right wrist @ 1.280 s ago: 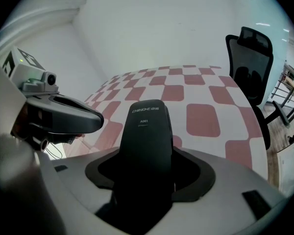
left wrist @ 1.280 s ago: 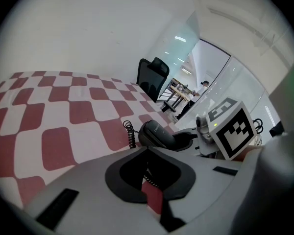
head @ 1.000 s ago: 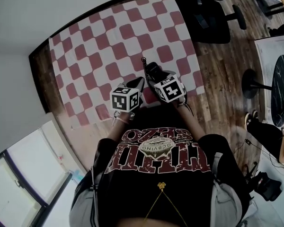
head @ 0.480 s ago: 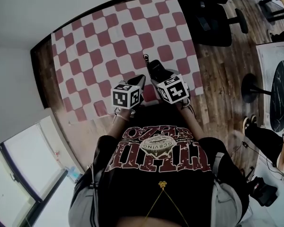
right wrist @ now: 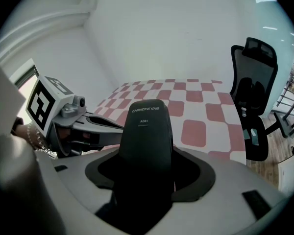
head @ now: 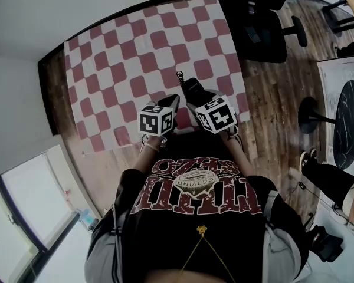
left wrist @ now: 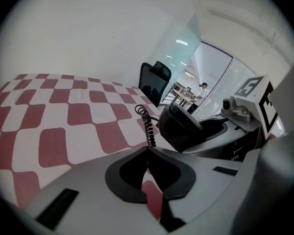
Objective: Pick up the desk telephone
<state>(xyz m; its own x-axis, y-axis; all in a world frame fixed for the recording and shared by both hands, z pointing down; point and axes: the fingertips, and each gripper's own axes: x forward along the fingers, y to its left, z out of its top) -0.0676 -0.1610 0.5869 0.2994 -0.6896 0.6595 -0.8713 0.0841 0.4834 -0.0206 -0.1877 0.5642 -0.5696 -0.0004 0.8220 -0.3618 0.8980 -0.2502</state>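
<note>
Right gripper [right wrist: 148,153] clamps handset [right wrist: 146,121] mid-body. Handset likely rigid, light, smooth plastic: slip risk. Coiled cord [left wrist: 148,126] springy, may tug. Left gripper [left wrist: 148,148] jaws together, apparently empty.

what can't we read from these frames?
- Telephone lower end: right gripper view, sunk between the jaws of the right gripper.
- Coiled cord lower end: left gripper view, behind the shut tips of the left gripper; pinched or just passing, unclear.
- Telephone in head view: mostly under the right gripper's marker cube.
</note>
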